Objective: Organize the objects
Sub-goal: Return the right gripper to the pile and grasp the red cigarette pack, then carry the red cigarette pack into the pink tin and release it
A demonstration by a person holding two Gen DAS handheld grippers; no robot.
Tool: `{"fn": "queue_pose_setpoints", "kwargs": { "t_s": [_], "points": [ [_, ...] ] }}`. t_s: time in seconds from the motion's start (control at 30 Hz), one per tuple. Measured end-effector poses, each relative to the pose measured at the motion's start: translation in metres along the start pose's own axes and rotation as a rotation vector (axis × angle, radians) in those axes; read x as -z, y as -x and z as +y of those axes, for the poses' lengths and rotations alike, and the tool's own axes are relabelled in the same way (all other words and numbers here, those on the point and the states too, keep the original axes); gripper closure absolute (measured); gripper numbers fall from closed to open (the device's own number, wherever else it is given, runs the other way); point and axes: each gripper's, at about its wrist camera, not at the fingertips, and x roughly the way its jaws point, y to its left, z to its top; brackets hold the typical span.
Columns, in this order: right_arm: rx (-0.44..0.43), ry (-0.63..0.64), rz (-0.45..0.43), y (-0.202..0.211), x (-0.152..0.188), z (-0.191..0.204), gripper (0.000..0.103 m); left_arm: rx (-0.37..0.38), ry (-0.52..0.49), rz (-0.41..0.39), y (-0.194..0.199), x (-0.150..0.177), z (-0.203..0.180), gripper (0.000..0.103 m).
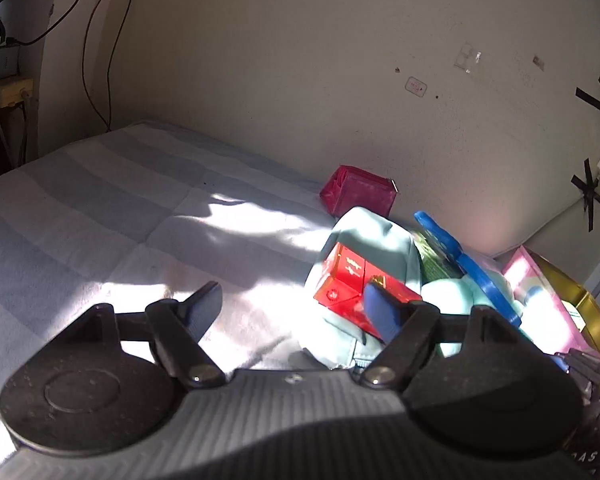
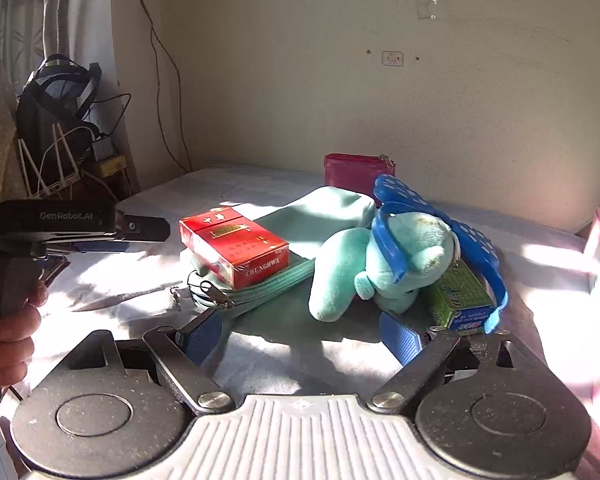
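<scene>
Sunlight falls across a striped bedsheet (image 2: 260, 364) where a small heap waits for sorting. At centre frame in the right wrist view, a red Chunghwa cigarette pack (image 2: 234, 251) lies on a teal zip pouch (image 2: 300, 232); just right of it a teal plush toy (image 2: 384, 264) sprawls with a blue plastic hanger (image 2: 440, 216) draped over it, and a green box (image 2: 458, 300) touches its right side. A magenta wallet (image 2: 358, 172) stands behind, against the wall. The right gripper (image 2: 304, 338) hovers low with fingers spread wide, empty. The left gripper (image 1: 296, 308), likewise spread and empty, sits near the pack, its right fingertip in front of it; from the right wrist view it enters at left, held by a hand (image 2: 8, 344).
</scene>
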Motion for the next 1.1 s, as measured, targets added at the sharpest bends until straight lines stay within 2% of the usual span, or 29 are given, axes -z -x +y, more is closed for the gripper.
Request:
{"fn": "queue_pose_setpoints", "kwargs": {
  "t_s": [0.1, 0.2, 0.33, 0.4, 0.43, 0.63, 0.77, 0.93, 1.1],
  "points": [
    [-0.029, 0.046, -0.034, -0.006, -0.01, 0.015, 0.023, 0.025, 0.017, 0.008, -0.011, -0.013, 0.003, 0.023],
    [-0.062, 0.042, -0.025, -0.024, -0.025, 0.019, 0.024, 0.053, 0.014, 0.042, -0.029, -0.019, 0.001, 0.025],
    [-0.086, -0.01, 0.036, -0.054, -0.033, 0.016, 0.033, 0.092, 0.007, 0.114, -0.051, -0.016, 0.002, 0.047],
    [-0.11, -0.062, 0.073, -0.068, -0.032, 0.012, 0.043, 0.144, 0.037, 0.123, -0.053, -0.014, 0.005, 0.06],
    [-0.127, -0.085, 0.091, -0.073, -0.031, 0.01, 0.048, 0.189, 0.055, 0.139, -0.054, -0.014, 0.007, 0.072],
    [-0.115, -0.104, 0.07, -0.059, -0.023, 0.008, 0.052, 0.211, 0.038, 0.14, -0.036, -0.009, -0.007, 0.073],
    [-0.066, -0.043, -0.011, -0.024, -0.018, 0.005, 0.052, 0.266, 0.02, 0.121, -0.02, -0.01, -0.032, 0.073],
    [0.019, -0.045, -0.076, 0.019, -0.017, -0.027, 0.052, 0.334, -0.071, 0.111, -0.018, -0.011, -0.093, 0.072],
    [0.133, -0.079, -0.112, 0.065, -0.005, -0.083, 0.053, 0.425, -0.176, 0.152, -0.031, 0.001, -0.181, 0.072]
  ]
}}
